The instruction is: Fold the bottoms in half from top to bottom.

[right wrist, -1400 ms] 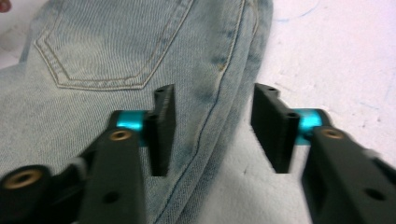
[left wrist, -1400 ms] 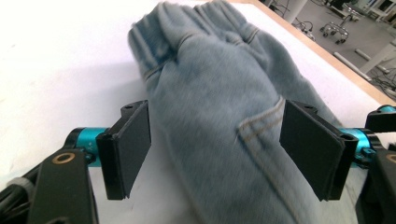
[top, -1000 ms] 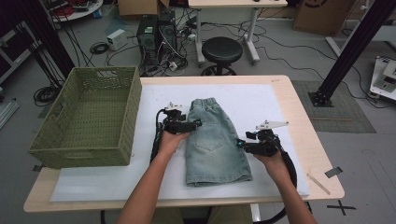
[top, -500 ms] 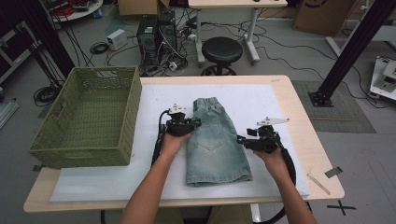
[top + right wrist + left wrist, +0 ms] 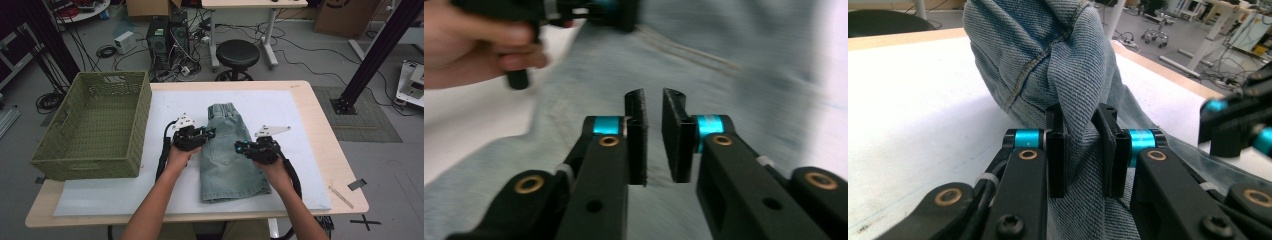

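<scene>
Pale blue denim shorts [image 5: 227, 155] lie flat on the white mat [image 5: 300, 125], waistband away from me. My left gripper [image 5: 210, 134] is at their left edge. In the left gripper view its jaws [image 5: 1080, 120] are shut on a raised fold of the denim [image 5: 1048, 60]. My right gripper [image 5: 241, 146] reaches in over the right half of the shorts. Its jaws [image 5: 654, 105] have just been closing and stand almost together above the denim [image 5: 724, 65], with no fabric visible between them.
A green woven basket [image 5: 90, 162] stands on the table's left end, beside the mat. The wooden table edge [image 5: 332, 150] runs along the right. In the right gripper view, the hand holding the left gripper [image 5: 469, 45] is close by at upper left.
My right gripper has moved left, from the shorts' right edge to over the fabric. The left gripper has stayed at the left edge, and a fold of denim now rises there.
</scene>
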Available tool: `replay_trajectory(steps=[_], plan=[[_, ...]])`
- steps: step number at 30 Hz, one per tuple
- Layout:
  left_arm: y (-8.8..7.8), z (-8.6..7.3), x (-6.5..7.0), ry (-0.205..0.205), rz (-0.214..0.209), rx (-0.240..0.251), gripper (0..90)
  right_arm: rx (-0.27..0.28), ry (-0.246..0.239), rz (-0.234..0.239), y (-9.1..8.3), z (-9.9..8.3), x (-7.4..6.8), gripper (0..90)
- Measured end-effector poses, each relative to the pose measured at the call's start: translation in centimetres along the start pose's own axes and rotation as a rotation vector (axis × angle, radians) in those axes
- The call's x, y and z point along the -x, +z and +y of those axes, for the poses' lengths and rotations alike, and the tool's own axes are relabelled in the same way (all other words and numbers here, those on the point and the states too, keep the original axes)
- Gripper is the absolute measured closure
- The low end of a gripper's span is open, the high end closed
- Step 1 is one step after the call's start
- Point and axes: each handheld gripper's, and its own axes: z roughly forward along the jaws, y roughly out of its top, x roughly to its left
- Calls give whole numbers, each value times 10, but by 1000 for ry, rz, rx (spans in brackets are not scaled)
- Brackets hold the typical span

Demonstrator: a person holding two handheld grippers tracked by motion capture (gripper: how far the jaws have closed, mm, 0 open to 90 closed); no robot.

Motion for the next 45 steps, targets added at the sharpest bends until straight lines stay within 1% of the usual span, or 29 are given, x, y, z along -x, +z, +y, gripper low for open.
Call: replay_trajectory(steps=[2, 4, 6, 7, 8, 9, 11, 12, 14, 15, 17, 18, 19, 20, 21, 23, 25, 26, 27, 28, 29, 31, 33, 35, 37, 39, 42, 43, 45], plan=[[0, 0, 1, 1, -2, 4, 768, -16, -19, 37, 12, 5, -10, 837], [0, 1, 1, 7, -4, 3, 768, -29, -41, 55, 22, 10, -18, 840], [-1, 1, 1, 6, -11, 6, 768, -62, -41, 79, 37, 14, -24, 840], [-1, 1, 1, 1, -14, 9, 768, -75, -49, 87, 43, 16, -27, 840], [-2, 1, 1, -1, -18, 8, 768, -86, -58, 78, 47, 17, -30, 840], [-2, 1, 1, 0, -23, 7, 769, -109, -80, 58, 53, 19, -32, 842], [-3, 2, 3, 5, -33, 4, 770, -134, -75, 33, 61, 19, -33, 847], [-4, 2, 3, 12, -40, 0, 770, -144, -74, 11, 63, 19, -33, 850], [-5, 1, 6, 29, -47, -9, 773, -164, -97, -43, 67, 18, -32, 855], [-6, 0, 7, 29, -56, -11, 775, -175, -107, -64, 68, 18, -32, 863], [-8, -1, 8, 42, -61, -15, 776, -192, -116, -96, 69, 17, -32, 878], [-9, -2, 9, 45, -69, -16, 778, -200, -127, -111, 70, 16, -32, 882], [-10, -4, 10, 48, -71, -13, 779, -207, -130, -119, 69, 15, -31, 883], [-10, -4, 10, 48, -71, -13, 779, -216, -131, -129, 69, 13, -31, 884], [-13, -6, 14, 59, -83, -7, 779, -218, -130, -134, 67, 12, -29, 884], [-15, -8, 18, 72, -91, -2, 780, -222, -138, -150, 63, 9, -27, 884], [-17, -8, 22, 89, -102, -3, 780, -220, -133, -163, 57, 6, -23, 883], [-18, -7, 24, 101, -104, -1, 780, -216, -127, -165, 53, 4, -21, 882], [-19, -7, 26, 109, -104, -2, 781, -211, -110, -163, 49, 2, -17, 878], [-19, -8, 27, 112, -106, -1, 781, -210, -99, -169, 46, 1, -16, 866], [-19, -8, 28, 115, -108, 0, 780, -205, -92, -168, 42, 0, -13, 822], [-21, -8, 30, 113, -108, 3, 781, -199, -78, -168, 34, -2, -9, 805], [-21, -9, 30, 115, -107, 4, 780, -164, -53, -150, 24, -6, -1, 793], [-22, -9, 31, 118, -106, 5, 781, -123, -24, -153, 10, -8, 7, 760], [-22, -9, 31, 120, -106, 4, 780, -100, 4, -159, -1, -9, 16, 733], [-22, -10, 33, 127, -105, 6, 781, -70, 25, -175, -13, -9, 25, 685], [-22, -10, 34, 135, -106, 5, 780, -36, 64, -218, -29, -5, 39, 644], [-22, -10, 34, 136, -106, 4, 780, -26, 74, -235, -33, -4, 45, 618], [-23, -10, 33, 139, -104, 3, 780, -18, 94, -262, -37, 0, 55, 604]])
